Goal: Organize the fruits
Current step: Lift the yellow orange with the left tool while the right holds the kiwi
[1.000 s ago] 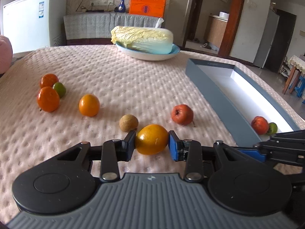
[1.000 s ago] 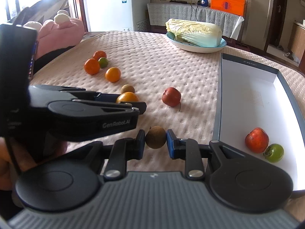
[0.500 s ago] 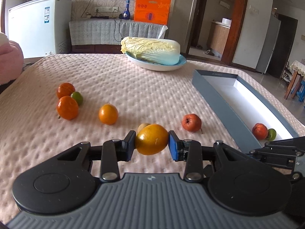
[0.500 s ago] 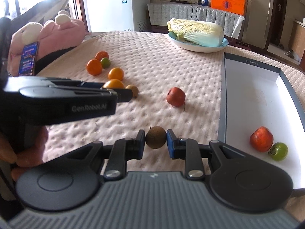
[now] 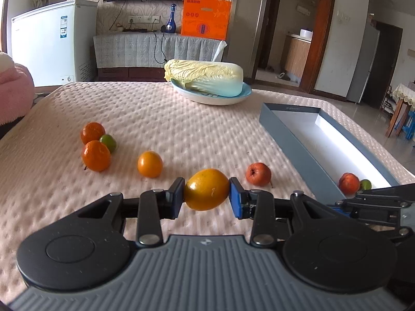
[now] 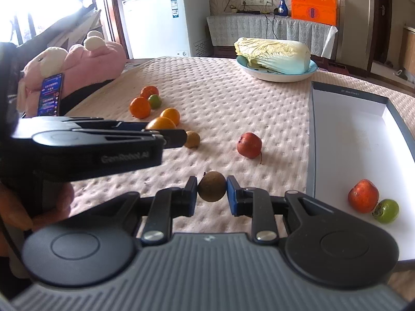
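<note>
Two hand-held claws are each carrying fruit above a counter covered in a pink, dimpled quilted cloth (image 5: 181, 129). At far left, two deep-orange tangerines (image 5: 96, 155) are sitting against a small green fruit (image 5: 108, 142), with a smooth round orange (image 5: 150, 164) lying just to their right. The left claw (image 5: 207, 197) is gripping a glossy yellow-orange oval fruit (image 5: 207, 189) between its blue pads, clear of the cloth. Beside it in the right wrist view, a small tan round fruit (image 6: 192, 140) is resting on the counter, and a wrinkled red fruit with a thin stem (image 6: 249, 145) is lying further right. The right claw (image 6: 212, 191) is pinching a small, dull-brown round fruit (image 6: 212, 186) tightly. At right, a long grey box with a white interior (image 6: 358, 140) is holding a red fruit (image 6: 363, 196) touching a green one (image 6: 387, 210) in its near corner.
</note>
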`<state>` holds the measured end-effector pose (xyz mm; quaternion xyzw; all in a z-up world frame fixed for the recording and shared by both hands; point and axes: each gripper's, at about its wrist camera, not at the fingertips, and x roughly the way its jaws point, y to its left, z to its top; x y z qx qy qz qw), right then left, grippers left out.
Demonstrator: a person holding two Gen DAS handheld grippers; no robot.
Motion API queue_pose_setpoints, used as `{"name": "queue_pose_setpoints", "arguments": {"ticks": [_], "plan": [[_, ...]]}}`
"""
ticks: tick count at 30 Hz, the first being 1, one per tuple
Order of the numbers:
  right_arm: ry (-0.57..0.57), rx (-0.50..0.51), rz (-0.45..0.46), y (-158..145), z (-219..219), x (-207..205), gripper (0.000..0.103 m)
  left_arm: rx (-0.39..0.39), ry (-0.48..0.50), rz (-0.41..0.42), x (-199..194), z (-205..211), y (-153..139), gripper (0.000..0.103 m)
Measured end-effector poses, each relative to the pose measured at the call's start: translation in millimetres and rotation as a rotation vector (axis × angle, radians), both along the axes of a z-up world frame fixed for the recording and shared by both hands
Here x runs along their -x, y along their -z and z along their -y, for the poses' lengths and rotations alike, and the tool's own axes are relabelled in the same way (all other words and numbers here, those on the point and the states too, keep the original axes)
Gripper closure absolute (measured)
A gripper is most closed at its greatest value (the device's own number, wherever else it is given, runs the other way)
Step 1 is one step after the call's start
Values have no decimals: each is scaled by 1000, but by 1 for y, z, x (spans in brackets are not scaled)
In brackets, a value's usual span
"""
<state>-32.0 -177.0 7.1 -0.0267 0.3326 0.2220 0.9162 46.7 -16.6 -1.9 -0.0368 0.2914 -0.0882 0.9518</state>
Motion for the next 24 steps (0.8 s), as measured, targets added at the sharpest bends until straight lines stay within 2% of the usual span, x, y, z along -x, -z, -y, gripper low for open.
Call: {"name": "queue_pose_setpoints", "arguments": {"ticks": [9,24], "plan": [[23,-70,30,-12,8,-3,75,1,-16,21,0,0,-7,61],[24,-91,75,-17,9,-1,75,-12,-7,53,6,-1,-17,61]]}}
